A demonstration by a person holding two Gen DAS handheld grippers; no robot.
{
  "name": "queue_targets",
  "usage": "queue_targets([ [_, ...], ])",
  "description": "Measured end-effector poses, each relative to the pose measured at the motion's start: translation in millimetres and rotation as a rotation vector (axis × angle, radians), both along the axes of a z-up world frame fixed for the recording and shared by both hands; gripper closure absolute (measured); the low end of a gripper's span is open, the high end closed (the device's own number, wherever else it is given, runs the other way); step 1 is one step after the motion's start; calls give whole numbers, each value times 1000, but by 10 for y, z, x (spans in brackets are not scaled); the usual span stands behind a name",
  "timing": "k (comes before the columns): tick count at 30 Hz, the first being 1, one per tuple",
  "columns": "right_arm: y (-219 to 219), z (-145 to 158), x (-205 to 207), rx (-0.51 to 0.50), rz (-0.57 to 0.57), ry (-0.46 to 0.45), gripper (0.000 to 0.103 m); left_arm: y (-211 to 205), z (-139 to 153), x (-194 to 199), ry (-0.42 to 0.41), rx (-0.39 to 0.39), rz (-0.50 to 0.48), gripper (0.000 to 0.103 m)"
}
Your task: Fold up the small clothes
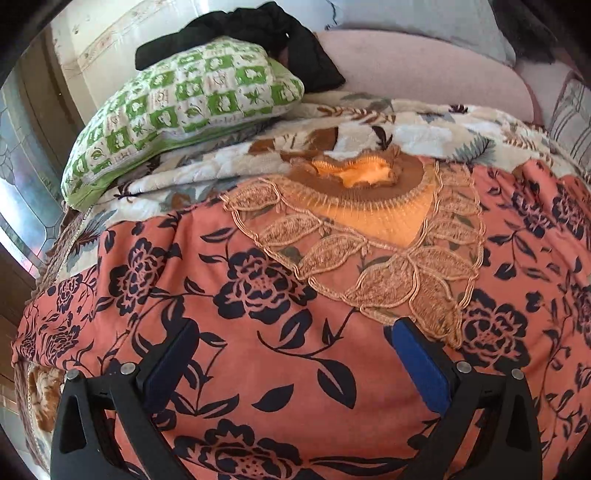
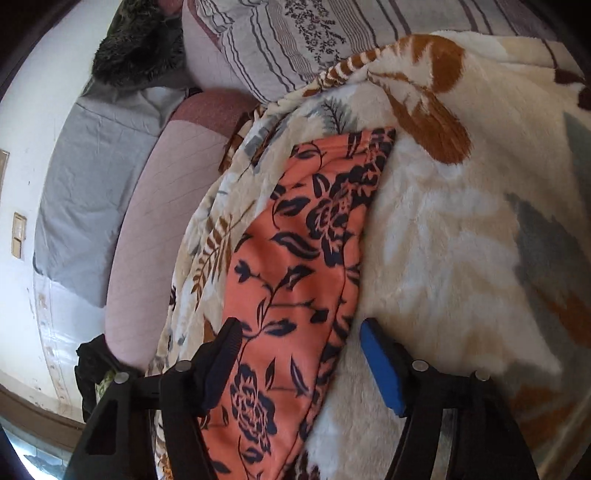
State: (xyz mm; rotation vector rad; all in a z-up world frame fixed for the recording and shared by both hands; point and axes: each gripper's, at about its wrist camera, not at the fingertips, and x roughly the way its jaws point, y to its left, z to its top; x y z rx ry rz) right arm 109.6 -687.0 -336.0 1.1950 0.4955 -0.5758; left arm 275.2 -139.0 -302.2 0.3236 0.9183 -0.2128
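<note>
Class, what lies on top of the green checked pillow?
A crumpled black cloth lies across the green checked pillow at its far edge. Whatever sits behind the cloth is hidden.

- The right tool (image 2: 299,354) hovers with jaws apart over a coral floral garment (image 2: 295,258).
- The garment lies on a cream leaf-patterned blanket (image 2: 461,221).
- A striped pillow (image 2: 295,37) sits beyond.
</note>
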Motion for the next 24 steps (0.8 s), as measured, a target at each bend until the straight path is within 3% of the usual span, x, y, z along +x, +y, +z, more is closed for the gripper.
queue_targets([
  [1,-38,2,44,-14,-15,8,41,-5,-76,31,33,11,0,0],
  [3,-102,-19,140,-42,-34,46,71,19,-151,73,61,-15,12,0],
  [7,-197,-23,200,-35,-37,39,96,121,-171,135,97,-89,42,0],
  [12,194,571,223,-201,57,-67,96,120,-114,124,115,-68,16,0],
  [15,666,1044,312,-286,157,-132,96,281,44,127,71,-83,55,0],
  [20,1845,1652,605,-387,409,-222,96,893,378,152,-64,-95,192,0],
  [24,3033,1746,913,-414,653,-258,96,1512,548,165,-146,-82,328,0],
])
